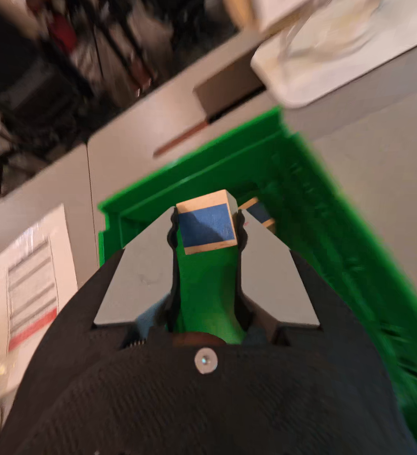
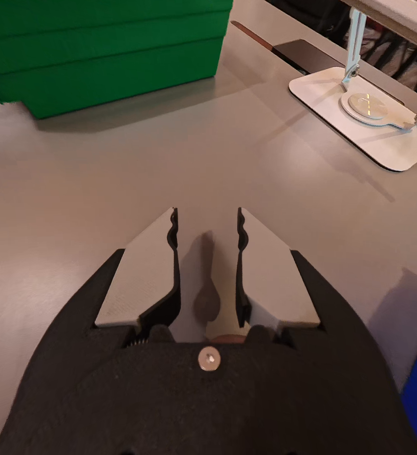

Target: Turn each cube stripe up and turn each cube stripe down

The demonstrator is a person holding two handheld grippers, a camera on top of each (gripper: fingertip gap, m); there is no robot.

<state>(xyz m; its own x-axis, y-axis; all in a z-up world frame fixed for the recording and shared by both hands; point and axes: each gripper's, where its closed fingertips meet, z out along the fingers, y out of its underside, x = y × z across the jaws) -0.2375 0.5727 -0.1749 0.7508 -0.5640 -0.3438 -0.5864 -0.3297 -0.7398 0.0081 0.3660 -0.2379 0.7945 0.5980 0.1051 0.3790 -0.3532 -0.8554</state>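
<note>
1. Here the left gripper [image 1: 207, 222] clamps a wooden cube [image 1: 207, 221] between its fingertips over the green bin [image 1: 308, 209], blue stripe facing the camera.
2. A second striped cube [image 1: 260, 213] lies in the bin, just right of the held one.
3. The right gripper [image 2: 207, 214] hangs parted and empty over the grey table [image 2: 104, 187], the bin to its far left.

Grey surface [image 2: 128, 172] carrying a white stand base [image 2: 364, 118] near its far edge and a printed sheet [image 1: 30, 283] beside the green bin [image 1: 325, 221].
</note>
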